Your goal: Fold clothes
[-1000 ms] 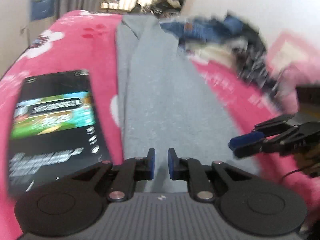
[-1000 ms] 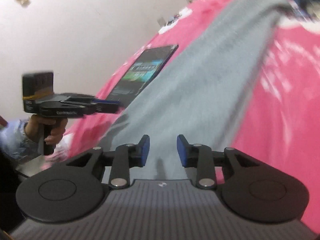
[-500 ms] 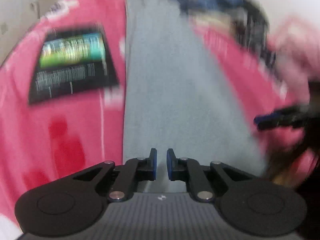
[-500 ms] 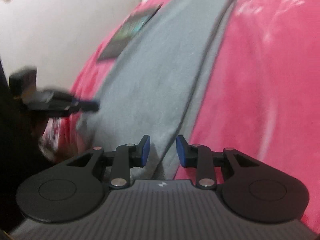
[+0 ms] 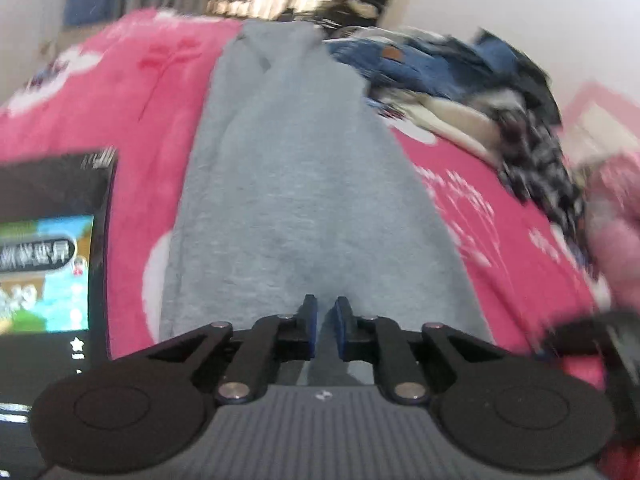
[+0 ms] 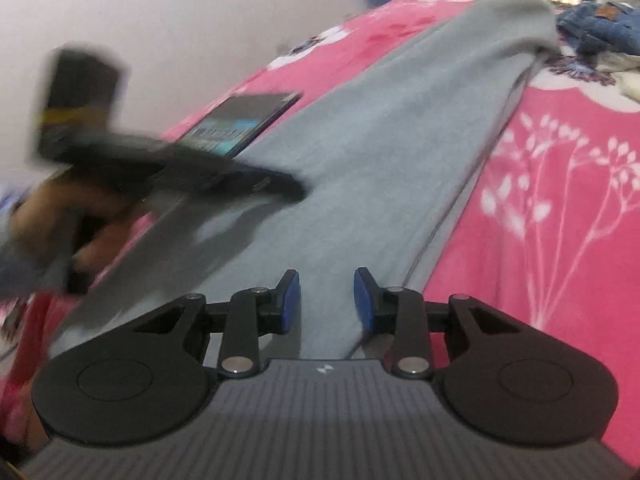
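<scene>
The left tool (image 5: 323, 322) sits at the bottom centre of its view with its blue pads drawn in to a thin slit; they were a little wider a second ago. The near end of the grey garment (image 5: 304, 184) runs under and between the pads, but the pads hide whether cloth is pinched there. The garment, which looks like a pair of grey trousers folded lengthwise, lies as a long strip up the middle of the frame on the pink bed cover (image 5: 120, 100), reaching toward the pile of clothes (image 5: 460, 92) at the upper right. A dark tablet (image 5: 52, 264) with a lit screen lies on the cover at the left edge, just beside the garment. In the right wrist view the right tool (image 6: 326, 300) is at the bottom centre with a moderate gap between its pads and grey cloth visible through that gap, apparently below the pads and not gripped. The left tool shows there as a dark smear at the left of the frame, held in the person's hand (image 6: 52, 220), lower and nearer the garment's edge than a second ago. Judging from this, the left side has just taken, or is about to take, the near end, and the right side must close before the end can be carried up toward the far end for the next fold.
</scene>
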Tool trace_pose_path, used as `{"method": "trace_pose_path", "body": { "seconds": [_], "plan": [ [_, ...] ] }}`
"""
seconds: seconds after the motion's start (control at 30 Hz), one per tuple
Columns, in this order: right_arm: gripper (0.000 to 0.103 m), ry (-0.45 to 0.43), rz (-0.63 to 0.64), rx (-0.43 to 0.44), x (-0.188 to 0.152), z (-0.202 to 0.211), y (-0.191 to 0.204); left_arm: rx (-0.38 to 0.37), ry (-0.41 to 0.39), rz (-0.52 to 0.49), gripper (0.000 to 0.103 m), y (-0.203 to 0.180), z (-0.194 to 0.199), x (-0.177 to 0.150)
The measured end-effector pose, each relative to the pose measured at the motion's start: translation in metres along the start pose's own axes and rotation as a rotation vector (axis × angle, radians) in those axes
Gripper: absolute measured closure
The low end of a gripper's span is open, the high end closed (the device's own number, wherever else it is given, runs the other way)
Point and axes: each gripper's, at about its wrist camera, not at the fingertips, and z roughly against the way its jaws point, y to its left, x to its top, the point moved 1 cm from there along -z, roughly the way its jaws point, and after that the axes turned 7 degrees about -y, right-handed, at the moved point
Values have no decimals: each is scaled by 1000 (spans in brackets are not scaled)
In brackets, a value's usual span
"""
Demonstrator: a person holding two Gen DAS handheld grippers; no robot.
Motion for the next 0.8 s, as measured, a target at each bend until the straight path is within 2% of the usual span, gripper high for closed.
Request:
{"method": "trace_pose_path", "body": {
  "seconds": [0.07,0.17,0.3,0.4,0.5,0.6,0.67,0.73,0.8],
  "plan": [
    [73,26,18,9,-10,11,9,16,-17,59,100,14,-11,8],
    [73,27,-17,30,-17,13,13,44,-28,64,100,20,-31,28],
    [73,21,-133,79,-19,3,0,131,-26,-63,100,10,-64,61],
    [74,-7,-241,115,-21,16,-13,191,-19,-124,99,9,-93,91],
    [73,-49,-280,63,-14,34,-30,272,-34,-206,99,10,-124,121],
    [72,-56,-279,-23,1,39,-63,265,-13,-72,99,26,-149,148],
    [72,-58,-304,-61,13,39,-94,257,8,-16,100,29,-155,163],
    [72,-71,-321,-113,27,40,-126,254,17,-16,98,28,-152,170],
    [71,-90,-316,-168,41,40,-158,252,-8,-41,87,23,-142,177]
  ]
}}
